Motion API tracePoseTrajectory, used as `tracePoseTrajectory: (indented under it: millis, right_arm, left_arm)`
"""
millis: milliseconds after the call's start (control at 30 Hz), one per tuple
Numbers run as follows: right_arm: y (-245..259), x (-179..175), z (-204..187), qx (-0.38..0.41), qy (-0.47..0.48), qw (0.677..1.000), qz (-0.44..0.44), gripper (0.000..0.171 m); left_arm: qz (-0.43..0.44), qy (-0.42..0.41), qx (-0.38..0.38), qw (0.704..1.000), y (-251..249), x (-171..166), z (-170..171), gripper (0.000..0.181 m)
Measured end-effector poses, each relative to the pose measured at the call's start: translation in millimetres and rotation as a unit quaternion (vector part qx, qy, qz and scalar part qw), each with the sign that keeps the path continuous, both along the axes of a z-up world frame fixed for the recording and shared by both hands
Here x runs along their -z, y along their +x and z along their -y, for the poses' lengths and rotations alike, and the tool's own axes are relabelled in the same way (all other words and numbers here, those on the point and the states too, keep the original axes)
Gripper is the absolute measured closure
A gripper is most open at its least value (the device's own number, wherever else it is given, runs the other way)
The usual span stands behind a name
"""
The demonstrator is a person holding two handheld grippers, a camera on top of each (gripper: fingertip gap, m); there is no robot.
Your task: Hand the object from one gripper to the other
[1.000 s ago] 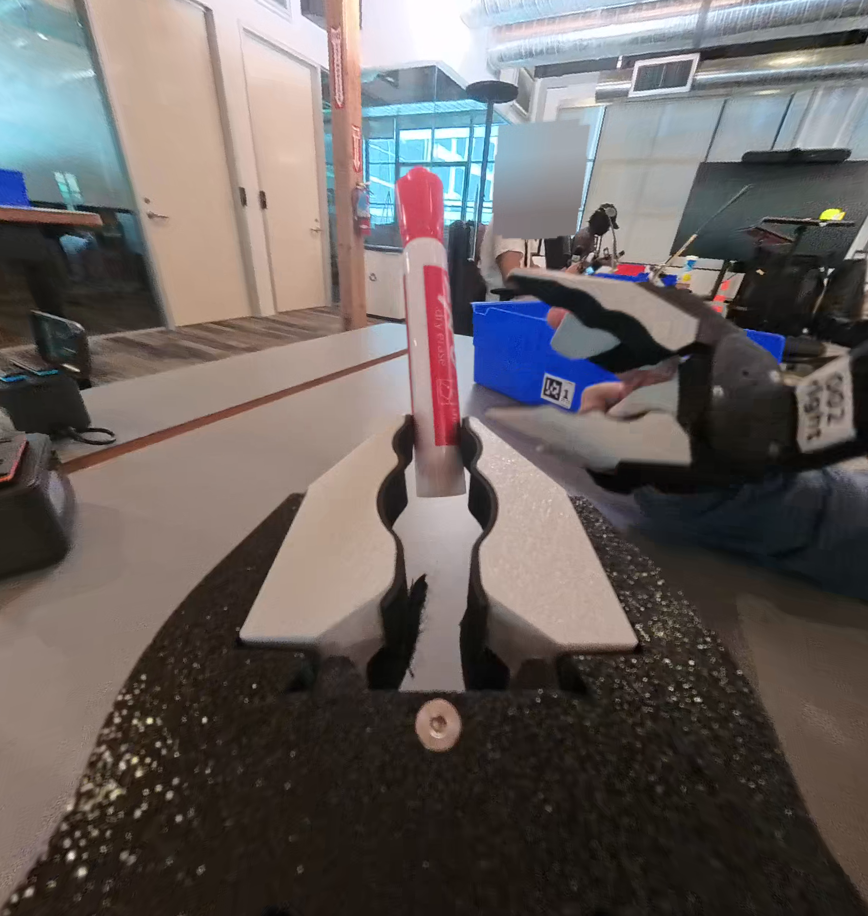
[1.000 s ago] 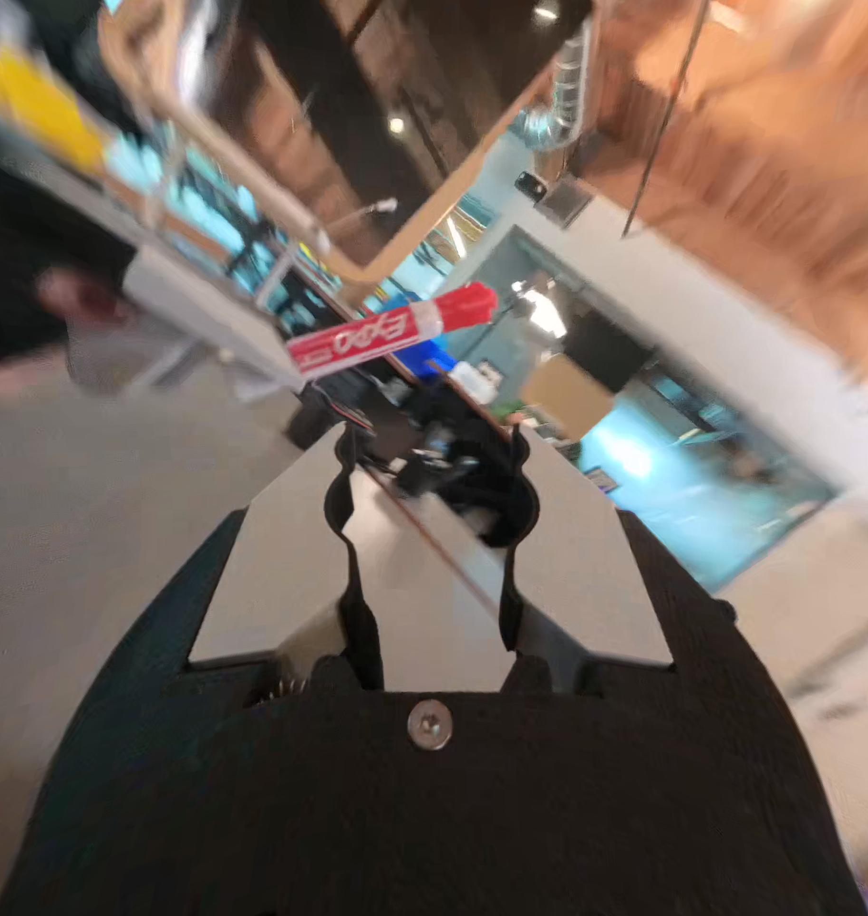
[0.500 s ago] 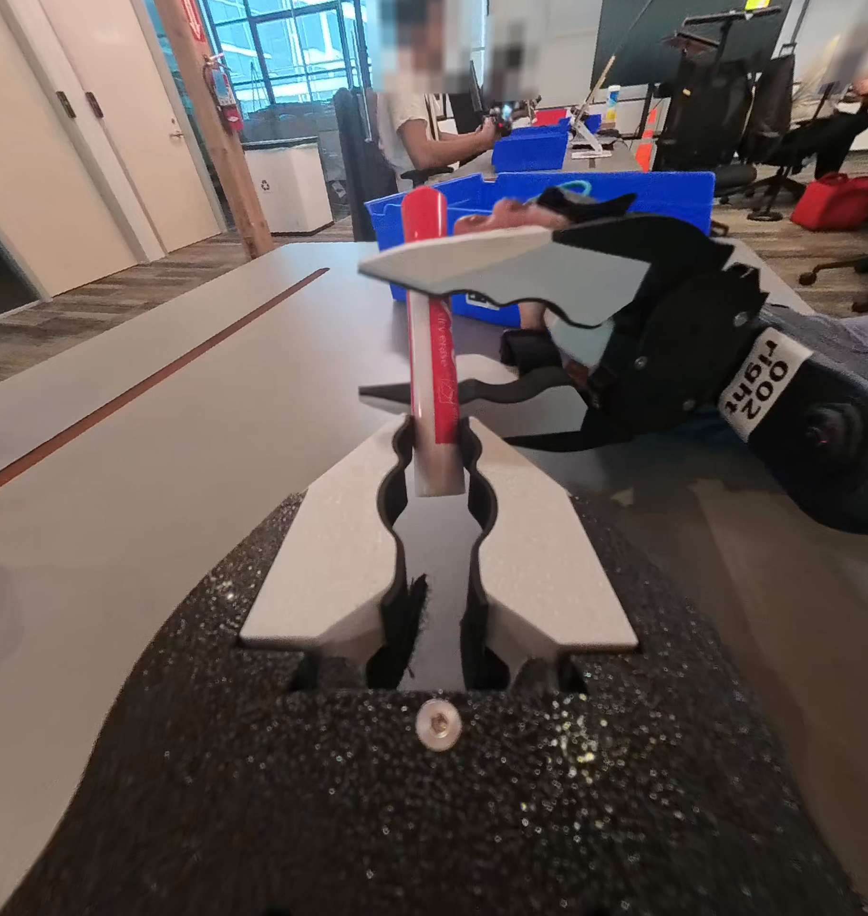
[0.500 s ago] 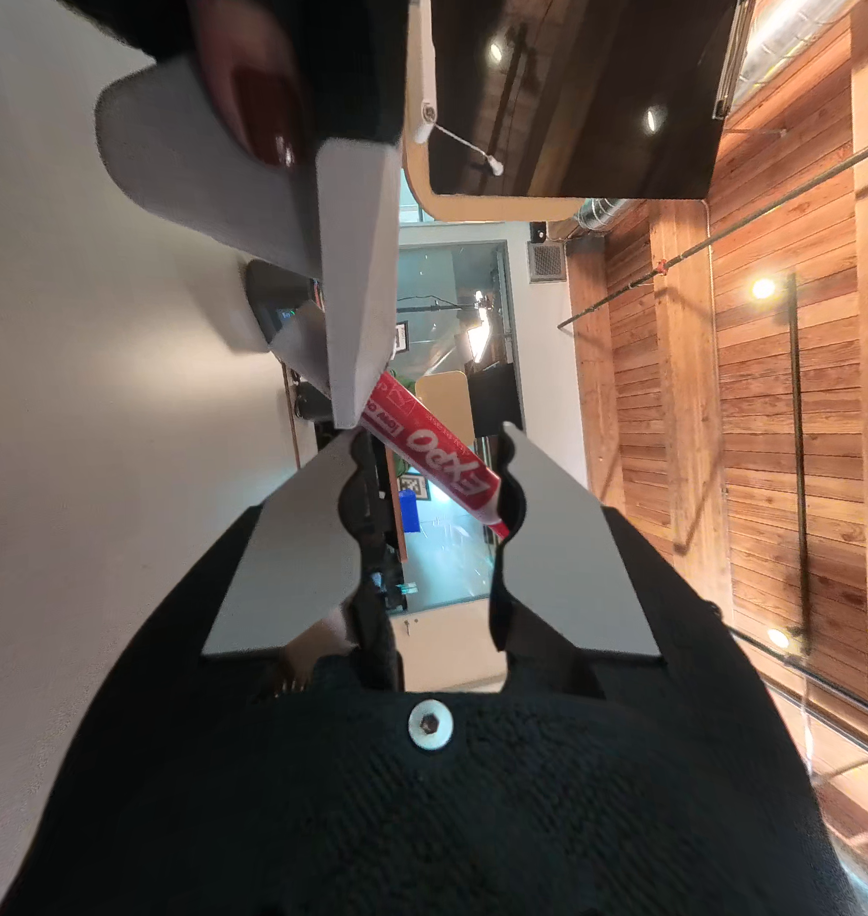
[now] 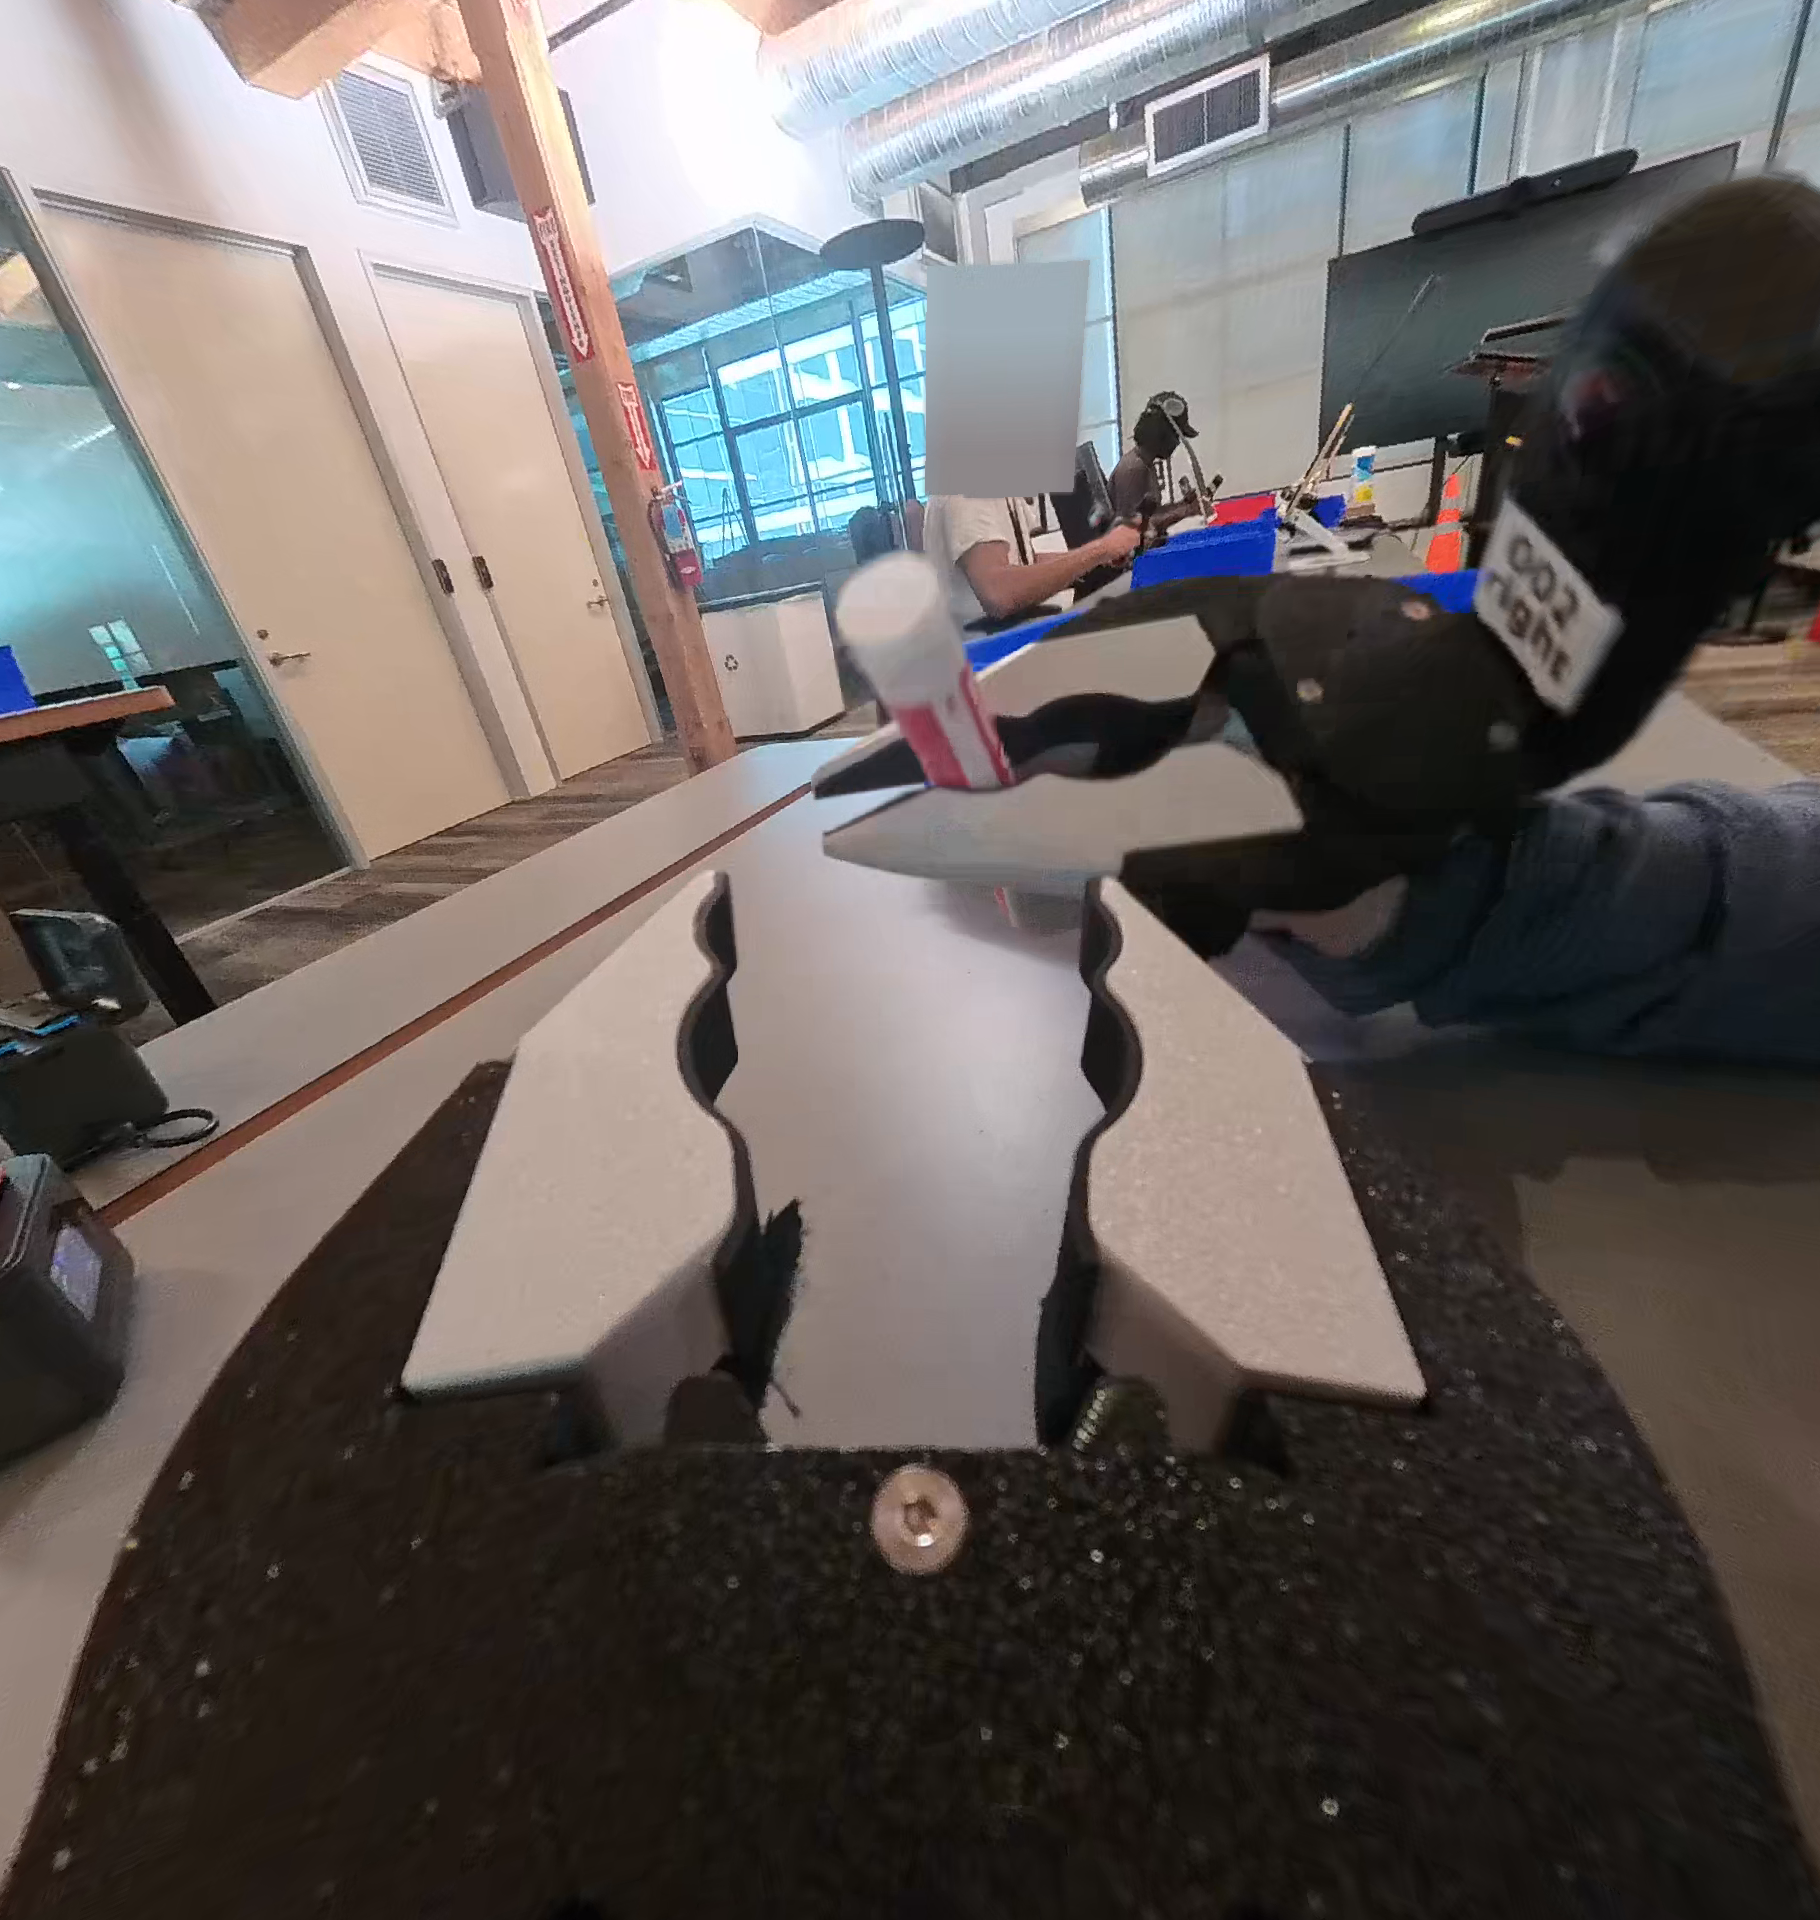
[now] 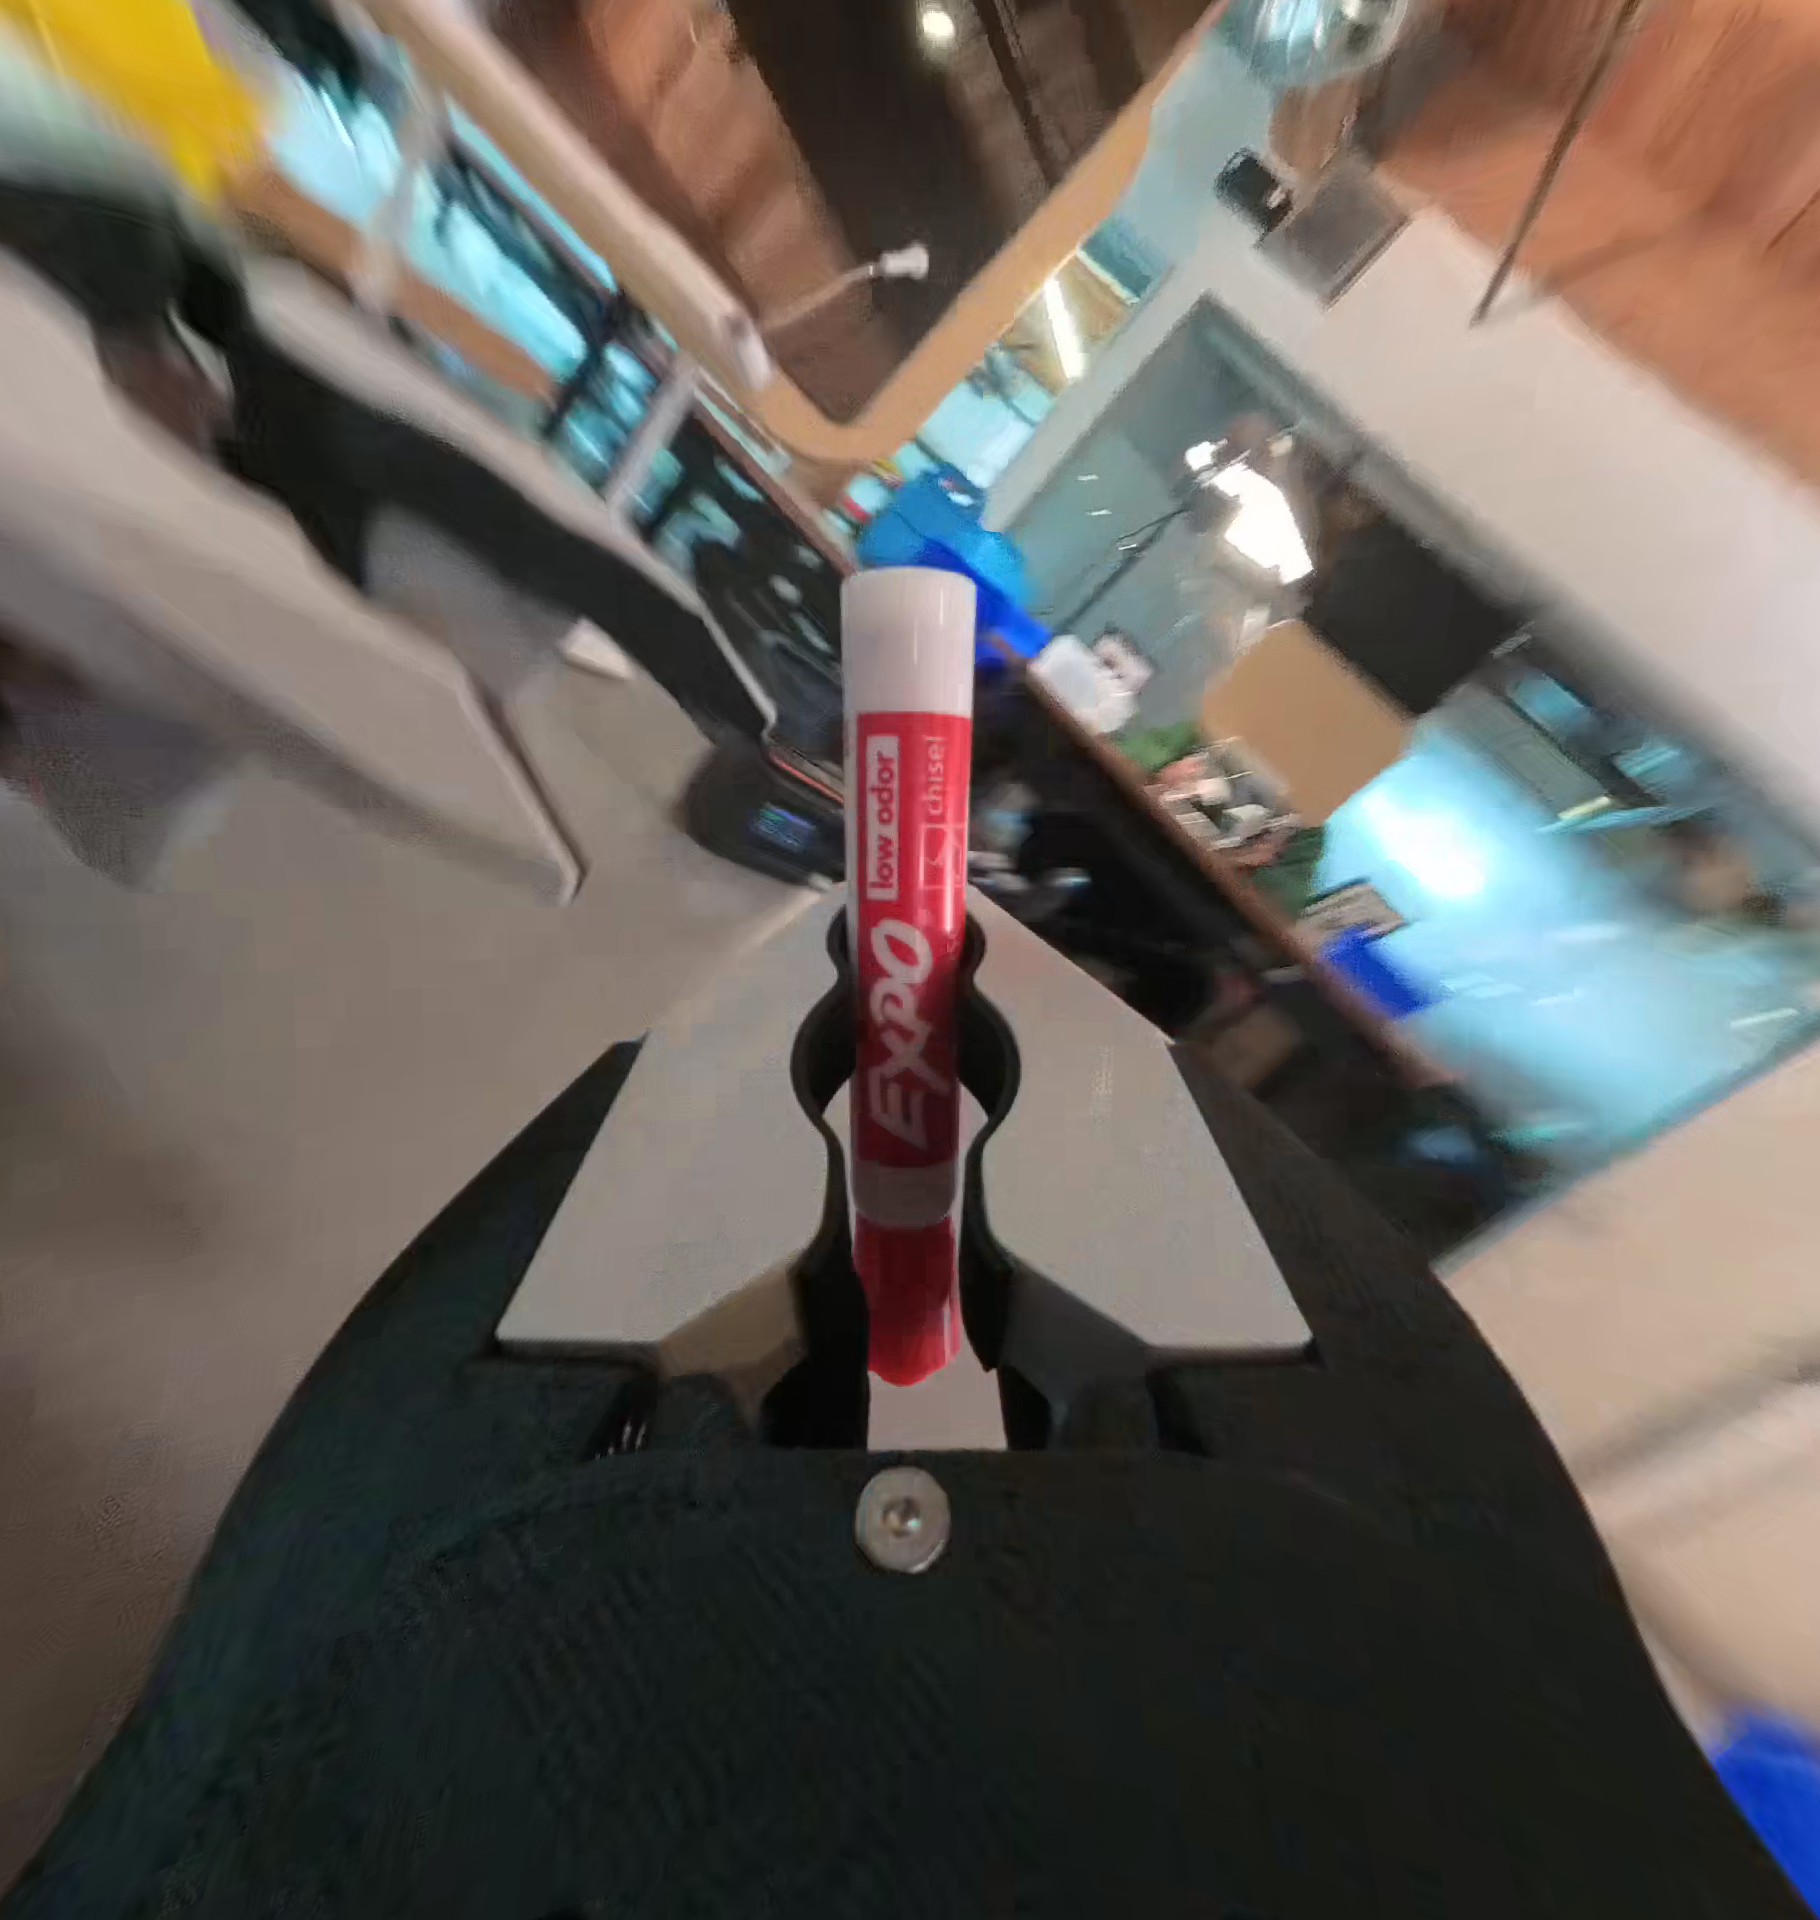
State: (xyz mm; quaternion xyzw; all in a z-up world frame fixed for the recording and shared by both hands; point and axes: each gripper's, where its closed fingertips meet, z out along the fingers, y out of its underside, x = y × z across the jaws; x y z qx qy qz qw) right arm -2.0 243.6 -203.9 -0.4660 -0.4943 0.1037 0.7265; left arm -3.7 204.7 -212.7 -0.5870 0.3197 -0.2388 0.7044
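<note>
A long grey table [image 5: 386, 1101] with a smooth, slightly shiny top runs away toward the back of the room. A thin brown strip [image 5: 470, 997] crosses it lengthwise on the left. At the left edge a black device [image 5: 23, 1309] with an orange trim and a small lit screen sits on the top. Just behind it stands a second dark box [image 5: 54, 1081], with a looped black cable [image 5: 173, 1127] lying beside it. Blue bins [image 5: 1207, 556] rest on the far end.
</note>
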Motion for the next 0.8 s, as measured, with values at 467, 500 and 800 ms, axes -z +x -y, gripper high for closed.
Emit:
tracePoseTrajectory:
  millis: [467,500,800]
  right_arm:
    - [-8.3,-38.9,66.1,-0.398,-0.361,0.806,-0.246,0.159]
    - [-9.7,-38.9,69.8,-0.406,-0.364,0.803,-0.241,0.159]
    - [1.3,-51.5,87.5,-0.496,-0.428,0.714,-0.246,0.159]
  left_arm:
    - [-0.091,0.021,0.115,0.989,38.0,19.0,32.5,0.144]
    - [-0.088,0.023,0.112,0.990,37.5,17.9,32.4,0.145]
    - [-0.005,-0.021,0.210,0.978,38.1,3.9,48.4,0.156]
